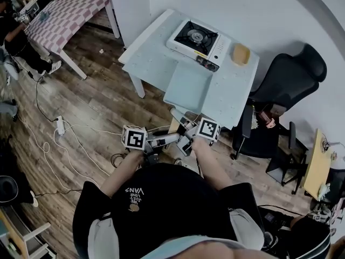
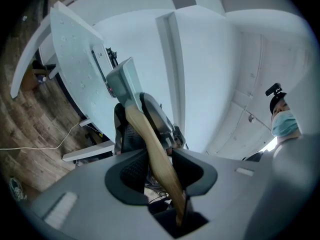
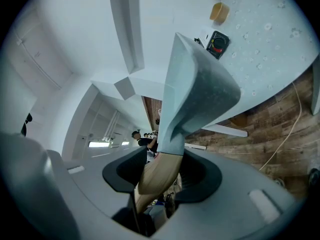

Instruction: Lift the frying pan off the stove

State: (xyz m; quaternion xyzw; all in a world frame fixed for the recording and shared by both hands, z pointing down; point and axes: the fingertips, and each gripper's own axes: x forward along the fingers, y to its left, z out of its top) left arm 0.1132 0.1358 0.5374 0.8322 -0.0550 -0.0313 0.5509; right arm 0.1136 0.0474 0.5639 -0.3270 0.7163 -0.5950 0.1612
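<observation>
The frying pan (image 1: 188,88) is square and pale blue, with a wooden handle (image 1: 174,125). It hangs level over the near edge of the white table (image 1: 153,53), apart from the stove (image 1: 198,38), whose black burner is bare. Both grippers meet at the handle just below the table edge. My left gripper (image 1: 171,139) is shut on the handle (image 2: 150,149), which runs between its jaws up to the pan (image 2: 125,79), seen edge-on. My right gripper (image 1: 187,136) is also shut on the handle (image 3: 157,171), with the pan's body (image 3: 200,89) rising right in front of it.
A yellow sponge (image 1: 240,54) lies on the table right of the stove. A black office chair (image 1: 285,82) stands at the table's right end. A checkered table (image 1: 67,15) is at far left. Cables and a power strip (image 1: 60,125) lie on the wooden floor.
</observation>
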